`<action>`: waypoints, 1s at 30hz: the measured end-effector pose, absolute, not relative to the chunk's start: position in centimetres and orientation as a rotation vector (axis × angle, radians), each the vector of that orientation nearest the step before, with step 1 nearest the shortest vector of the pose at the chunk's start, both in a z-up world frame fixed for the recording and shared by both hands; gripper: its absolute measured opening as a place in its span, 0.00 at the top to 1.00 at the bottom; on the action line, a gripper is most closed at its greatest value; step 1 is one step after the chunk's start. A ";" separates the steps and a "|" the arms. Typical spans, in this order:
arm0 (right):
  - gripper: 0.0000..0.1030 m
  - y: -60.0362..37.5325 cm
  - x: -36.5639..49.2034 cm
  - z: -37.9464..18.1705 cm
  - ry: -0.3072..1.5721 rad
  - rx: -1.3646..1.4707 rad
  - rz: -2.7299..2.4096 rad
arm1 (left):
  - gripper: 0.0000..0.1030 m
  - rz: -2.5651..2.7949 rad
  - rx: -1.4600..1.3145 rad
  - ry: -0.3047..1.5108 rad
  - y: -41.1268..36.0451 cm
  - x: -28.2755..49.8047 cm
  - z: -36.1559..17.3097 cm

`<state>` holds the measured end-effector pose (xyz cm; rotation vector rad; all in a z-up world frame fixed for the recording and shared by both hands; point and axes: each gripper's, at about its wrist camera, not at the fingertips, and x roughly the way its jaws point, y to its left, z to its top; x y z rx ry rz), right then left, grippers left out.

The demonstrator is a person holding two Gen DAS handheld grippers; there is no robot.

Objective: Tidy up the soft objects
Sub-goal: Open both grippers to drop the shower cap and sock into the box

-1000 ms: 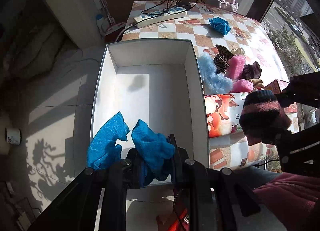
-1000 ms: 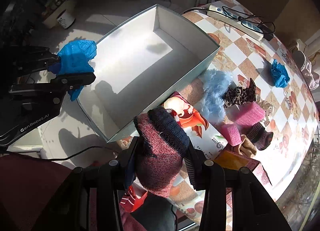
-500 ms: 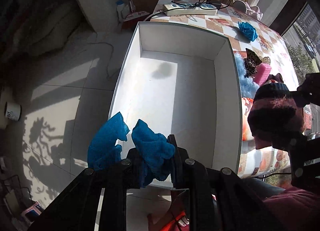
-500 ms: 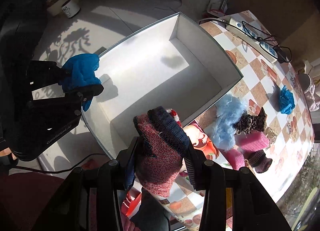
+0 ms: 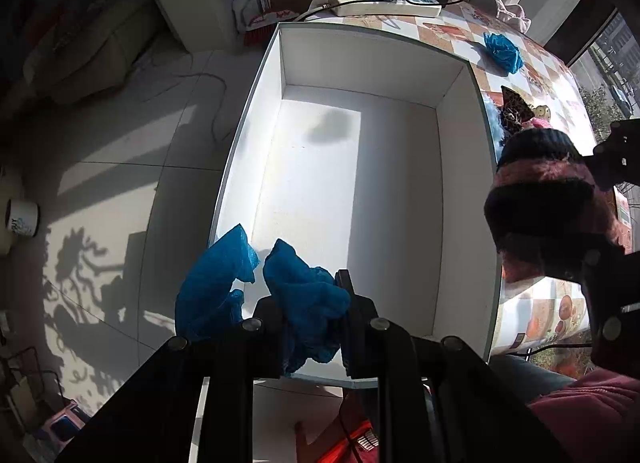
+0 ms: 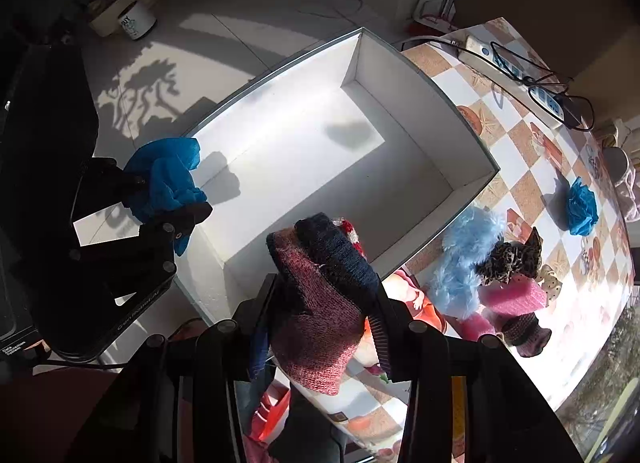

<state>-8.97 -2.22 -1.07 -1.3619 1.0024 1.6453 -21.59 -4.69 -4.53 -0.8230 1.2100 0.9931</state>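
My left gripper (image 5: pixel 308 299) is shut on a blue mesh cloth (image 5: pixel 304 295) and holds it over the near end of the white box (image 5: pixel 468 191); the cloth also shows in the right wrist view (image 6: pixel 168 179). My right gripper (image 6: pixel 324 303) is shut on a maroon and navy knitted sock (image 6: pixel 320 303), held above the box's near right corner (image 6: pixel 472 199). The sock shows at the right of the left wrist view (image 5: pixel 548 199). The box is empty inside.
On the checkered table (image 6: pixel 520 135) lie a light blue fluffy piece (image 6: pixel 464 263), a leopard-print piece (image 6: pixel 512 259), pink items (image 6: pixel 516 295), a blue mesh ball (image 6: pixel 582 207) and a power strip (image 6: pixel 516 71). A mug (image 6: pixel 136 21) stands on the tiled floor.
Both grippers have moved left toward the box with their loads. The box now fills more of both views, and the sock is nearer its right rim.
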 end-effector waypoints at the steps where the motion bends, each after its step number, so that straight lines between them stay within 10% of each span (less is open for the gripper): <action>1: 0.57 -2.2 -9.0 -1.2 1.009 -1.362 1.645 | 0.79 0.991 -0.824 1.214 -4.7 -21.5 -4.7; 20: 0.57 -1.5 -8.9 -2.5 1.069 -1.353 1.644 | 0.74 0.967 -0.810 1.239 -4.6 -20.7 -5.6; 25: 0.17 -1.6 -8.7 -2.2 1.091 -1.313 1.655 | 0.31 0.976 -0.799 1.243 -4.6 -20.6 -5.6; 30: 0.17 -1.4 -7.9 -1.9 1.109 -1.272 1.617 | 0.18 0.969 -0.783 1.259 -4.6 -20.5 -5.7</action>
